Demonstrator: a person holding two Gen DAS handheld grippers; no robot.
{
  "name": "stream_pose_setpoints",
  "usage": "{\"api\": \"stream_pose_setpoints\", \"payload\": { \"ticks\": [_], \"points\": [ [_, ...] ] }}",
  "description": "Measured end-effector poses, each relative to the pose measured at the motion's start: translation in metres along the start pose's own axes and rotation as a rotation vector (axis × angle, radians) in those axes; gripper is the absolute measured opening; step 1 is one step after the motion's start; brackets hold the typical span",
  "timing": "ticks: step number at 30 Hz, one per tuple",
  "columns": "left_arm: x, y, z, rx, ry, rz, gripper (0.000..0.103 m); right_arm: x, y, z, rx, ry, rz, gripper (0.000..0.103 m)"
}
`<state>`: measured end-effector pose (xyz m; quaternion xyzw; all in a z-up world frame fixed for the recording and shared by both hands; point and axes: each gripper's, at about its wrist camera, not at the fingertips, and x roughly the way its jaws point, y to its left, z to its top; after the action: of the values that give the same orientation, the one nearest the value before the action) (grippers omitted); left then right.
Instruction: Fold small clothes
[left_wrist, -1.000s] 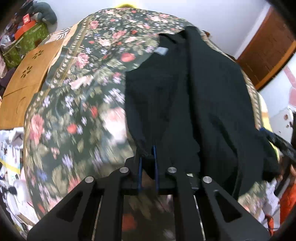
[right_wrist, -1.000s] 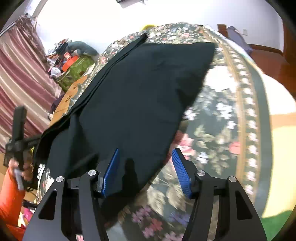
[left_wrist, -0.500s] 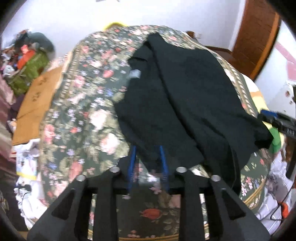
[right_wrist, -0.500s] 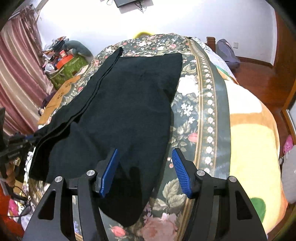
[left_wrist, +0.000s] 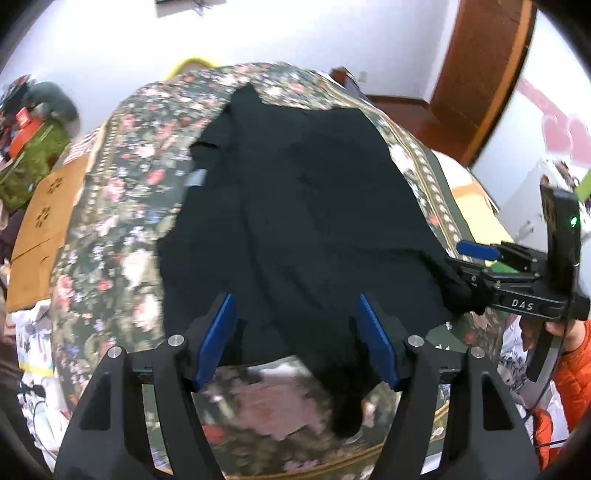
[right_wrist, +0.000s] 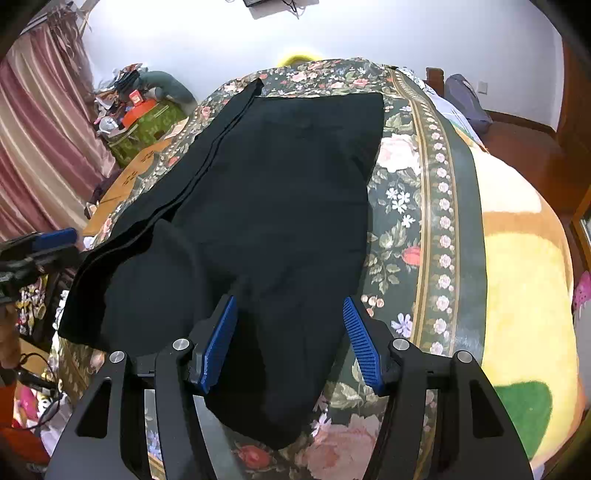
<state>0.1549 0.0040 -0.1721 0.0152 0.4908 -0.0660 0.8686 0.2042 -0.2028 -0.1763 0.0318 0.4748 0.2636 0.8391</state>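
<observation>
- The black garment (right_wrist: 280, 206) is so dark that seams and details barely show; only a long fold line along its left side and a small grey tag (left_wrist: 196, 178) near its left edge can be made out.
- Its near end drapes toward the bed's edge and passes under both grippers, so the exact hem is hard to trace.
- The left wrist view is blurred, smearing the floral pattern of the bedspread (right_wrist: 406, 206).
- The garment lies flat and lengthwise on the bedspread, covering most of the middle of the bed.
- To the right of the floral cover a yellow-and-orange blanket (right_wrist: 524, 280) shows, with a green patch near its lower edge.
- Behind the bed stands a white wall (right_wrist: 369, 33); pink striped curtains (right_wrist: 33, 147) hang at the left, beside a cluttered pile with a green box (right_wrist: 147, 125).
- A brown wooden door (left_wrist: 484, 74) is at the right of the left wrist view.
- The left gripper (left_wrist: 297, 339) hovers over the garment's near end, jaws wide apart, gripping nothing.
- The right gripper (right_wrist: 290, 339) sits likewise above the garment's near edge, jaws spread wide, cloth between but not pinched.
- In the left wrist view, the right gripper appears at the far right, next to the garment's corner, held by a hand (left_wrist: 561, 330) in an orange sleeve.
</observation>
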Motion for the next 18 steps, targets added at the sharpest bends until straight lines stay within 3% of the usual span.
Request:
{"api": "stream_pose_setpoints", "payload": {
  "ticks": [2, 4, 6, 9, 15, 18],
  "points": [
    [0.011, -0.009, -0.002, 0.029, 0.012, 0.004, 0.063, -0.002, -0.002, -0.001, 0.006, -0.006, 0.001, 0.056],
    [0.021, -0.014, -0.003, 0.061, 0.028, 0.027, 0.040, -0.005, -0.002, -0.003, 0.013, -0.014, 0.000, 0.056],
    [0.026, -0.011, -0.002, 0.065, 0.036, 0.062, 0.009, -0.007, -0.003, -0.002, 0.016, -0.021, -0.003, 0.056],
    [0.011, -0.001, 0.002, 0.038, 0.000, 0.028, 0.004, -0.009, -0.005, -0.002, 0.017, -0.031, -0.012, 0.056],
    [-0.039, 0.019, 0.014, 0.020, -0.121, 0.045, 0.002, 0.005, -0.009, -0.003, 0.019, 0.007, -0.034, 0.056],
    [-0.045, 0.037, 0.015, -0.004, -0.133, 0.072, 0.002, 0.017, -0.007, -0.008, 0.012, 0.043, -0.042, 0.056]
  ]
}}
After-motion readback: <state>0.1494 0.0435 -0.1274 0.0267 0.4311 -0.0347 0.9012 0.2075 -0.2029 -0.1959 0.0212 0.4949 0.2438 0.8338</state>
